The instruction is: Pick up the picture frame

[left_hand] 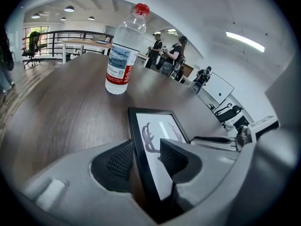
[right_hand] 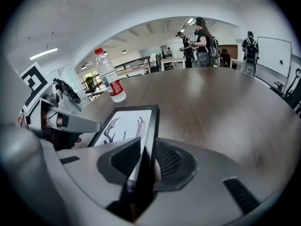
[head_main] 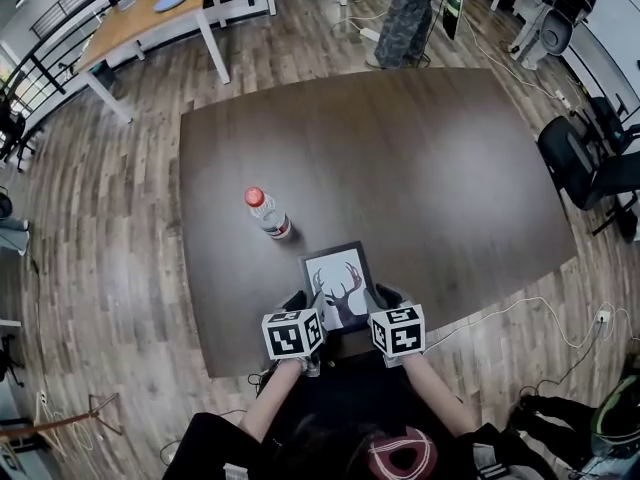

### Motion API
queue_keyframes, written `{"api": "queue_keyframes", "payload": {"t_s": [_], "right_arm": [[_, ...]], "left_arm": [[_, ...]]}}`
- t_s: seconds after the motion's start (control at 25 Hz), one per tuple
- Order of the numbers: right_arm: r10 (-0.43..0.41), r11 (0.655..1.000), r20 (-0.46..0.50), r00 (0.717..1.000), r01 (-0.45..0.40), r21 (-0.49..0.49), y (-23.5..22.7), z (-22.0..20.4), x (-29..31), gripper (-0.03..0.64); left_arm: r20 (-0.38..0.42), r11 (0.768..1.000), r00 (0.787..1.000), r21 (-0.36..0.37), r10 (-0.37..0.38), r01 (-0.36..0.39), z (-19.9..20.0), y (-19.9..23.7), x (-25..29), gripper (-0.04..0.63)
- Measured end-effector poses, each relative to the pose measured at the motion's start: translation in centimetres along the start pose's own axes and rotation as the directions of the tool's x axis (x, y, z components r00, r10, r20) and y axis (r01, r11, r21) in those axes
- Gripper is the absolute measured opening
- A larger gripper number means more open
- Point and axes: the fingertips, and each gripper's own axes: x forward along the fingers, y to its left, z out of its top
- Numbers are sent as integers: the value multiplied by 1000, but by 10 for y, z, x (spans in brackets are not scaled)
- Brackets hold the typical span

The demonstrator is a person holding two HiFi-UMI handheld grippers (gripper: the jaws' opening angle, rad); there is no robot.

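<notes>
Picture frame (head_main: 337, 283): black-edged, with an antler drawing on white. It sits on the table (head_main: 450, 168) close to the edge nearest the person, its long sides running away from them.
Frame's lie: it seems to rest flat on the wood, though its near end is hidden behind the tongs, so a slight lift there cannot be ruled out.
Left tongs (left_hand: 146, 146): released, jaws spread wide. The frame's left rail stands in the gap between the ribbed pads, and neither pad presses on it.
Right tongs (right_hand: 147, 146): released as well, jaws wide apart. They straddle the frame's right rail without clamping it.
Water bottle (head_main: 268, 213): red cap and red-banded label. It stands upright on the table beyond the frame and to its left, apart from it.
</notes>
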Motion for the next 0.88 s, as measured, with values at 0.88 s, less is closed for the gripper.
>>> {"api": "queue_keyframes", "payload": {"t_s": [0.88], "right_arm": [[12,998,-102,995,-6,60,-2,-7,20,91]], "left_arm": [[-138,990,981,-19,136,-140,-16,15,12,138]]}}
